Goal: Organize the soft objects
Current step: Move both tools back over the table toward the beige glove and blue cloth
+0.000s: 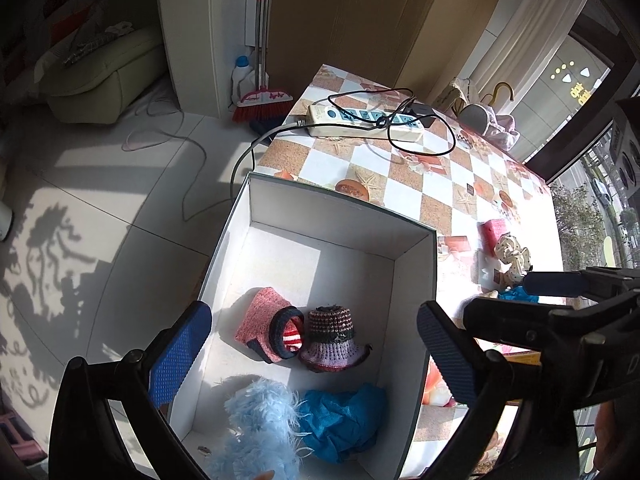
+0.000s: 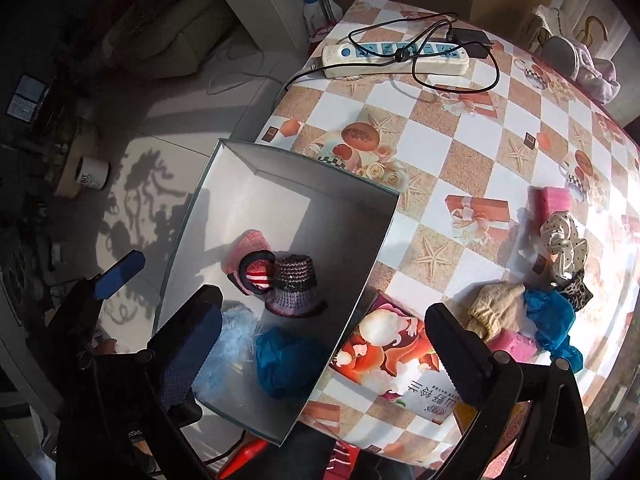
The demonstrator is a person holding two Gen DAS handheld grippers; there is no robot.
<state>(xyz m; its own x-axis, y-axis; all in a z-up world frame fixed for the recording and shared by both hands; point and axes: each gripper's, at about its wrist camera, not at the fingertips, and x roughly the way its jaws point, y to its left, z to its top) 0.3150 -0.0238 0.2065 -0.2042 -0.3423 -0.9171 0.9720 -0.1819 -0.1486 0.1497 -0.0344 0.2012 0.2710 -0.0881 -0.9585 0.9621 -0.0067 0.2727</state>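
Both the left gripper (image 1: 308, 348) and right gripper (image 2: 324, 344) hung empty with jaws wide apart above the white cardboard box (image 1: 344, 216), where a fluffy light-blue toy (image 1: 260, 420), crumpled blue cloth (image 1: 340, 416) and knitted purple hat (image 1: 330, 340) lay.

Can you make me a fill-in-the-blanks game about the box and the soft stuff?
1. The little knitted hat sits inside the ____.
2. The fluffy thing in the box is light ____.
3. The white power strip lies on the ____.
4. The left gripper above the box has its fingers wide ____.

Missing words: box; blue; table; open
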